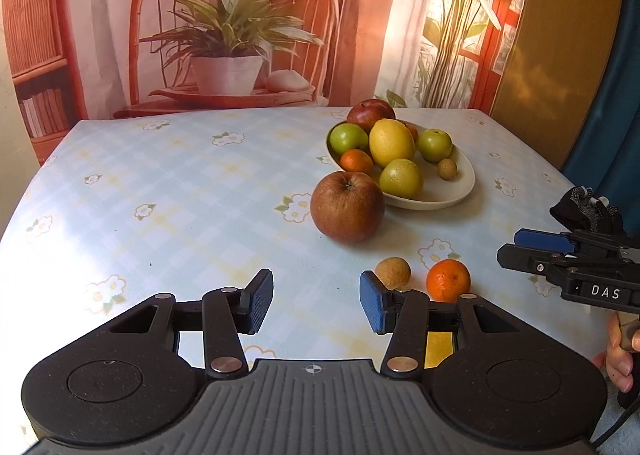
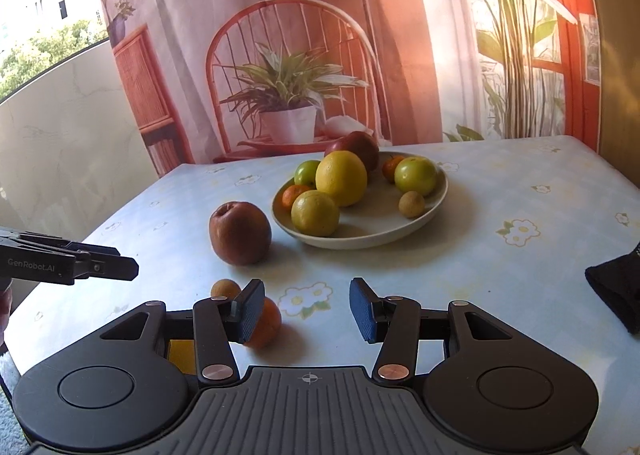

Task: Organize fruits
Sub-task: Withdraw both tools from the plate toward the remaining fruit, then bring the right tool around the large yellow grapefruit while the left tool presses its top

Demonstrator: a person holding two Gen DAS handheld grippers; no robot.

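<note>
A brown apple (image 1: 347,207) is found on the tablecloth (image 1: 180,191), apparently touching the fruit-filled bowl (image 1: 440,199). A mandarin (image 1: 448,281) and a small tan fruit (image 1: 393,273) lie nearer. The left gripper (image 1: 316,305) and right gripper (image 2: 306,311) are seen part-open, nothing held.

On the side of my black right gripper (image 1: 520,245), seen from my left hand's camera, I read the white letters "DAS" on its body; whatever follows runs off the edge. From my right hand's camera, the flank of my black left gripper (image 2: 128,261) carries pale lettering, "GenRobot.AI". I find no other writing, number or brand that I can read in either view.
</note>
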